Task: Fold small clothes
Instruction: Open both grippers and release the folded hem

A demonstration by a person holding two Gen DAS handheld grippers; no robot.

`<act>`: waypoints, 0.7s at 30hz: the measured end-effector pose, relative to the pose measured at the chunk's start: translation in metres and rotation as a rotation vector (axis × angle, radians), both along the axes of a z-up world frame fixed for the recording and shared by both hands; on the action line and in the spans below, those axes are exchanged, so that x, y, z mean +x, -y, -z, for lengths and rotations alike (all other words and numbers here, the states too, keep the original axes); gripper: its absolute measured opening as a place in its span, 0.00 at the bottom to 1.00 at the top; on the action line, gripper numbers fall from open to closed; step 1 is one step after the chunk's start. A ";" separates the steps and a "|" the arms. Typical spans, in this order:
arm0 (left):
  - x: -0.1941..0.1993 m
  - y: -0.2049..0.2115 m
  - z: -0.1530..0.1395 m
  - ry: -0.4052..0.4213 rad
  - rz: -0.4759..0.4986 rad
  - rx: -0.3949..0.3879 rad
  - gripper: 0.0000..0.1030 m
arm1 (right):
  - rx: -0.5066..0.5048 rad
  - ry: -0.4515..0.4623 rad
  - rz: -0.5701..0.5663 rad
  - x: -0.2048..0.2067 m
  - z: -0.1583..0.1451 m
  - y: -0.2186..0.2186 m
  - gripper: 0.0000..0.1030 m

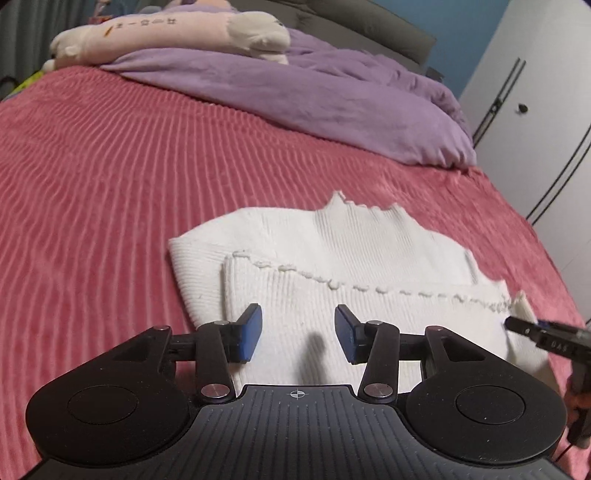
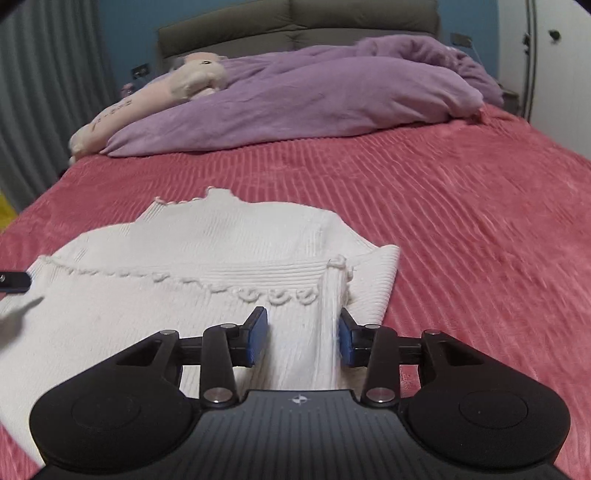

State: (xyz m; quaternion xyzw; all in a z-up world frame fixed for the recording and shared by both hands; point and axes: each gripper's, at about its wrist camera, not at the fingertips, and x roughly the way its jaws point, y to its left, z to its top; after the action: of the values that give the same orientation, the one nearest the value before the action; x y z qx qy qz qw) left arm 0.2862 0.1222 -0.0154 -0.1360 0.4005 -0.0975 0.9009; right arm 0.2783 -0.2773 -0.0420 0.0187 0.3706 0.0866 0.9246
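A small white ribbed knit sweater (image 1: 332, 258) lies partly folded on the red bedspread (image 1: 92, 184), its scalloped hem laid across the body. My left gripper (image 1: 298, 334) is open and empty, just above the sweater's near left part. The right gripper's tip shows in this view (image 1: 532, 330) at the sweater's right edge. In the right wrist view the sweater (image 2: 166, 258) fills the lower left. My right gripper (image 2: 303, 336) is open, its blue pads on either side of a raised ridge of the sweater's right edge. The left gripper's tip (image 2: 14, 282) shows at the far left.
A rumpled purple duvet (image 1: 295, 92) and a long pink-and-white plush toy (image 1: 166, 33) lie at the head of the bed. A grey headboard (image 2: 295, 29) stands behind. White wardrobe doors (image 1: 535, 110) stand to the right. The bedspread (image 2: 480, 221) stretches right of the sweater.
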 end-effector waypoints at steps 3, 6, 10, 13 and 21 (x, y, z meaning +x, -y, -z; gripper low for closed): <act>0.000 0.002 0.002 -0.013 -0.014 0.005 0.37 | -0.044 0.011 -0.019 -0.004 0.000 -0.004 0.32; 0.002 0.007 0.000 -0.032 -0.037 0.056 0.25 | -0.060 0.016 -0.031 -0.005 -0.001 -0.007 0.15; -0.002 0.007 -0.013 0.028 -0.073 0.099 0.53 | -0.052 0.010 -0.029 -0.005 -0.001 -0.005 0.15; 0.000 0.000 -0.014 0.030 -0.096 0.108 0.53 | -0.037 0.006 -0.022 -0.005 0.001 -0.004 0.16; 0.020 -0.003 0.005 -0.054 -0.075 0.050 0.31 | -0.035 -0.002 -0.028 -0.001 0.001 -0.005 0.16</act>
State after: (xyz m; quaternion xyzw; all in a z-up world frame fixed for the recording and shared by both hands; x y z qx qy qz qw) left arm 0.3057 0.1255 -0.0206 -0.1313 0.4218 -0.0497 0.8958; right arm 0.2776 -0.2728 -0.0431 -0.0024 0.3731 0.0928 0.9231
